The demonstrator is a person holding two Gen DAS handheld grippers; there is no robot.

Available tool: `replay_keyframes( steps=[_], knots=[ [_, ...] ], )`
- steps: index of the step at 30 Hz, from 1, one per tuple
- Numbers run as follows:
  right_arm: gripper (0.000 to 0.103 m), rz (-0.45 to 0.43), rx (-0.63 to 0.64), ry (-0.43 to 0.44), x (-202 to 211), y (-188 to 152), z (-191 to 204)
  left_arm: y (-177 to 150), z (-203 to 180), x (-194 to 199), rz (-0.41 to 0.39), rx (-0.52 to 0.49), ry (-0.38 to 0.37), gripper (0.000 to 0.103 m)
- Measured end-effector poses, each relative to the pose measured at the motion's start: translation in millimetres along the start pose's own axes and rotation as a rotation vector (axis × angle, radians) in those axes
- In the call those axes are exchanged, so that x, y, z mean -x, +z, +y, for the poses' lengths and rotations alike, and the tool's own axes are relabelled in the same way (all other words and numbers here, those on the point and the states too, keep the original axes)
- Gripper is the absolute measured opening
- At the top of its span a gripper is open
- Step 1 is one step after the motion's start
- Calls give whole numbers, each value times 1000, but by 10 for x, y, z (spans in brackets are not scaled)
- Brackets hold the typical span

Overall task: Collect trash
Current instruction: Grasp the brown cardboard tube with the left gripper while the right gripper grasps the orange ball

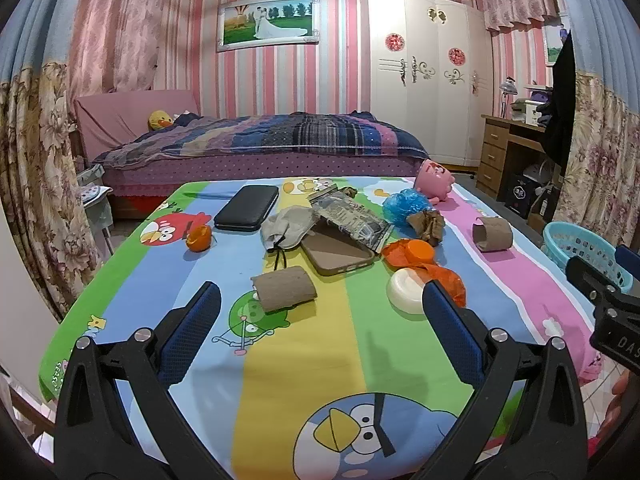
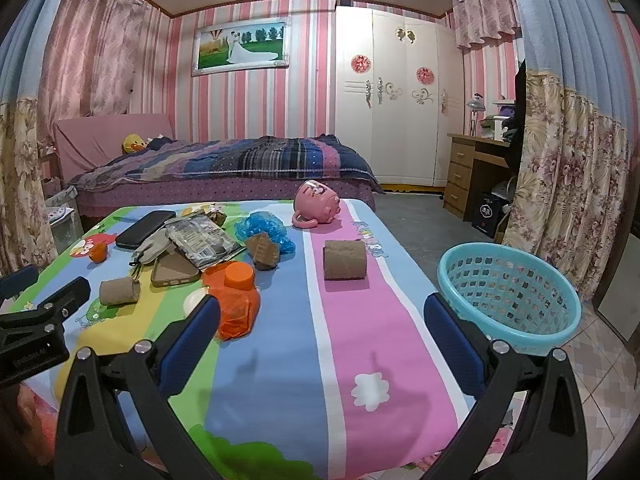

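Both grippers hover low over the near edge of the surface (image 1: 132, 312), nothing gripped: the left gripper (image 1: 320, 332) has its jaws spread wide and empty, aimed at the flattened tube (image 1: 285, 289) lying just ahead between the fingers' line; the right gripper (image 2: 322, 340) is likewise wide and empty, pointing down the pink stripe toward a second tube (image 2: 345, 265) standing apart from the rest; the trash is scattered across the middle of the surface, not yet gathered: a foil wrapper (image 1: 352, 216) draped over a phone case (image 1: 338, 250), a crumpled brown paper (image 1: 427, 227) touching a blue plastic wad (image 1: 405, 204), an orange bag (image 1: 432, 268) bunched round an orange lid (image 2: 239, 274) beside a white disc (image 1: 407, 291), and a peel (image 1: 199, 237) off to the left; a dark case (image 1: 247, 208), a grey pouch (image 1: 289, 227) and a tipped pink mug (image 2: 318, 202) look like keepers, not trash; the basket (image 2: 508, 292) sits off the right edge, close to the right gripper, so that side probably does the dropping; judging by the wide jaws and empty basket, collecting has hardly begun, and each gripper seems lined up for its nearest tube; the flattened one lies low and may need a pinch across its edges.
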State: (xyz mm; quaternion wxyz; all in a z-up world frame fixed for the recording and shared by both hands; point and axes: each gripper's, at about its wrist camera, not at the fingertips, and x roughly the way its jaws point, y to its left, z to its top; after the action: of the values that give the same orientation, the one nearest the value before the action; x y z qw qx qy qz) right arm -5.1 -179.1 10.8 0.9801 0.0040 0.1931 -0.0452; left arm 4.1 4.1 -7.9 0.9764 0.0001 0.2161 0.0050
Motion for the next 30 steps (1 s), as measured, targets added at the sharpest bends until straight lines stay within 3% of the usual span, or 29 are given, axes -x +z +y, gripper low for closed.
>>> replay_keyframes(
  steps=[14,18,23,30],
  knots=[
    [99,-13,48,16,-107,119,-1,138,600,-267,96,74,78,98],
    [99,1,47,38,-242,252,52,188,567,-489,136,0,64,97],
    [99,-12,77,16,-414,474,161,208,505,-794,231,27,24,97],
    [99,26,17,16,-787,538,151,201,350,-1091,270,-2,80,97]
  ],
)
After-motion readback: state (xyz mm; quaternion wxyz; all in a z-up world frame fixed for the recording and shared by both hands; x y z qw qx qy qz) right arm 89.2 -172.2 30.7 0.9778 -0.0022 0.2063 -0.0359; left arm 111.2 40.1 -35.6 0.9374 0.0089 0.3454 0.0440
